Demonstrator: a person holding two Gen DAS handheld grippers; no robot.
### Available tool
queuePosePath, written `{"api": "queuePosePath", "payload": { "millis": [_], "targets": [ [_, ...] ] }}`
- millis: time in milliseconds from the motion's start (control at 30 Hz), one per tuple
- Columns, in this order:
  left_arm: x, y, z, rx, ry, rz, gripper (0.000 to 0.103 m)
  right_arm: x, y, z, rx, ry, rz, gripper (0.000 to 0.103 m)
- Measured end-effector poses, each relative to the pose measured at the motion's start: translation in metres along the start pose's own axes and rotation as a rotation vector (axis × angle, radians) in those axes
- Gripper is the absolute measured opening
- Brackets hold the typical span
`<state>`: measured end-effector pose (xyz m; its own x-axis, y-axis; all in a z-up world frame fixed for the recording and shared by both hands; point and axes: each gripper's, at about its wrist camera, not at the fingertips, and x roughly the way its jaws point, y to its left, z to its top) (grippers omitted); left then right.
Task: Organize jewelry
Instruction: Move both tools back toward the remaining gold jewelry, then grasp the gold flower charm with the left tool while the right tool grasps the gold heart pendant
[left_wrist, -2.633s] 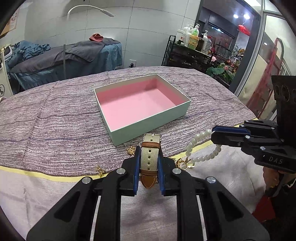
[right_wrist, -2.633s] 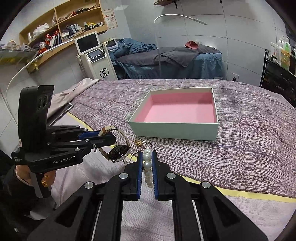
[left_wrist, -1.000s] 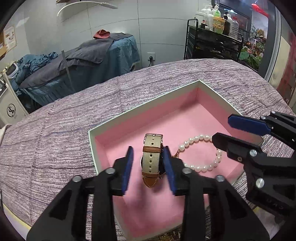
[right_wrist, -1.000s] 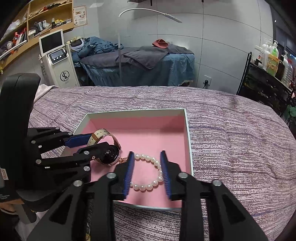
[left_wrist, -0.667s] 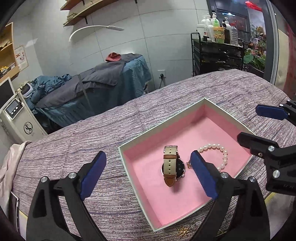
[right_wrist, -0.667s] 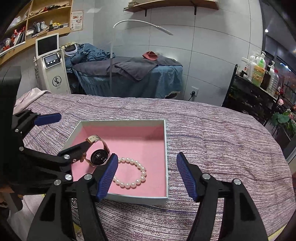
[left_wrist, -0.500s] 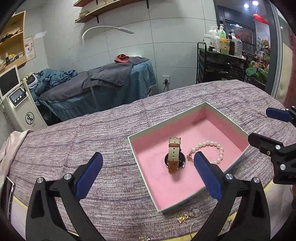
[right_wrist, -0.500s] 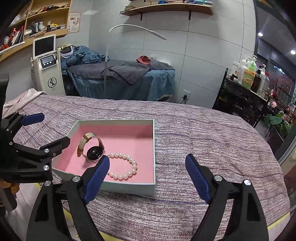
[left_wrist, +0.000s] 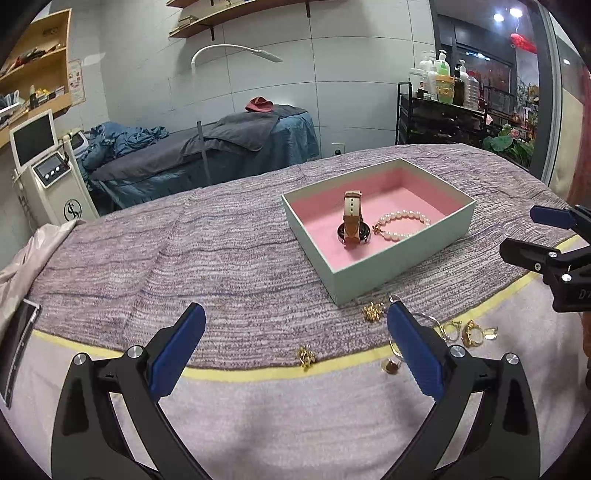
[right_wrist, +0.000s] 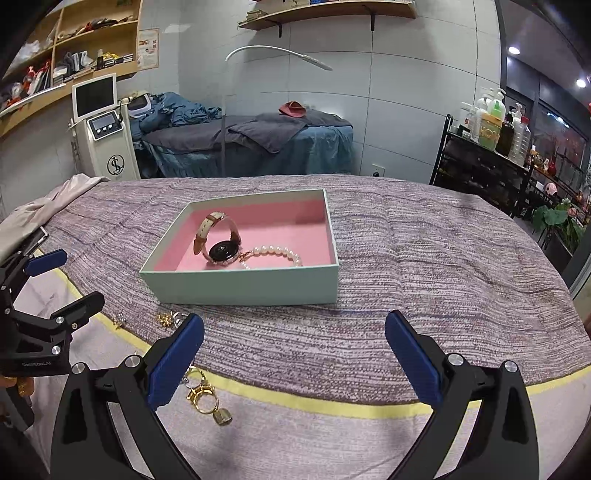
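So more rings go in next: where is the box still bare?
Bare pink floor lies along the box back wall and far right corner, beyond the pearls. The front left is crowded: the watch touches the pearls there.

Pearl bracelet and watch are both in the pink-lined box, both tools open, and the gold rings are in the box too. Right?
Not quite. The gold rings are not in the box; they lie on the cloth in front of it, as the right wrist view shows. The rest holds: pearl bracelet and watch sit in the box, and the left tool and right tool are open.
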<state>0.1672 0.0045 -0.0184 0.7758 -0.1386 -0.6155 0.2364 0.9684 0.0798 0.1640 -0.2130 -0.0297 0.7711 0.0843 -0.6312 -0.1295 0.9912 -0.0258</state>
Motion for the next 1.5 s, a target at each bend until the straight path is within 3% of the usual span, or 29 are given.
{"api": "queuePosePath", "payload": {
  "millis": [267,700,867,1167,1300,1500],
  "targets": [
    [-0.007,0.002,-0.035,-0.053,0.057,-0.009,0.097,-0.005,0.013,-0.023,-0.023,0.045,0.040,0.096],
    [-0.012,-0.004,-0.068,-0.036,0.129,0.003,0.097,-0.013,0.025,-0.049,-0.088,0.078,0.102,0.096],
    [-0.014,-0.003,-0.070,-0.047,0.125,-0.022,0.096,-0.008,0.031,-0.051,-0.121,0.110,0.107,0.075],
    [0.001,-0.001,-0.067,-0.027,0.173,-0.069,0.072,0.003,0.035,-0.053,-0.140,0.172,0.138,0.046],
    [0.016,0.001,-0.061,-0.031,0.201,-0.074,0.065,0.009,0.034,-0.054,-0.134,0.202,0.158,0.042],
    [0.034,0.006,-0.049,-0.026,0.214,-0.074,0.063,0.016,0.034,-0.049,-0.133,0.222,0.173,0.036]
  ]
}}
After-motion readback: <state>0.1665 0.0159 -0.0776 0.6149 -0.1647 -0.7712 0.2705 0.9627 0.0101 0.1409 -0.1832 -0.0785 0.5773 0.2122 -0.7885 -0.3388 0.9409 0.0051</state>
